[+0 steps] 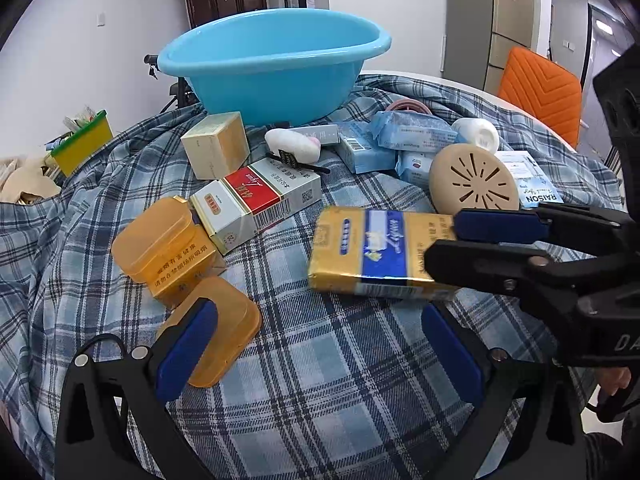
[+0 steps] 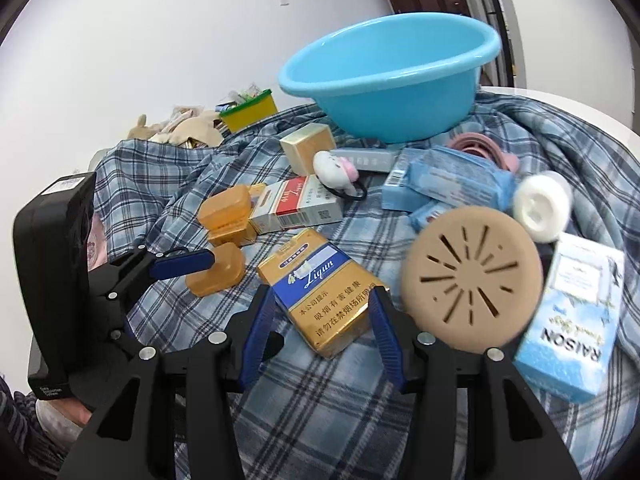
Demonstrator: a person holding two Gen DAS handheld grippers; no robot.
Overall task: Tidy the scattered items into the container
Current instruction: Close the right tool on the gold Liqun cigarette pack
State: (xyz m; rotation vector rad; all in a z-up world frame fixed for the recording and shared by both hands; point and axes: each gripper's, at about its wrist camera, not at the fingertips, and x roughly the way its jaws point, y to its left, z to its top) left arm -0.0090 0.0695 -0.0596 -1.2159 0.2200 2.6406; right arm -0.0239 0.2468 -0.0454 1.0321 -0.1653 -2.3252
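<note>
Straddling the gold-and-blue cigarette pack (image 2: 320, 288), the spread right claw (image 2: 320, 328) could knock the round tan vented disc (image 2: 468, 292) beside it; the left claw (image 1: 316, 360) gapes, holding nothing.

A white round table (image 2: 568, 116) carries a rumpled blue plaid cloth (image 1: 328, 360), on which rest a light-blue basin (image 1: 272, 64), gold-and-blue (image 2: 320, 292) and red-and-white (image 1: 256, 204) cigarette packs, orange plastic cases (image 1: 160, 240), blue tissue packets (image 2: 452, 184) and a beige slotted disc (image 2: 472, 280).
</note>
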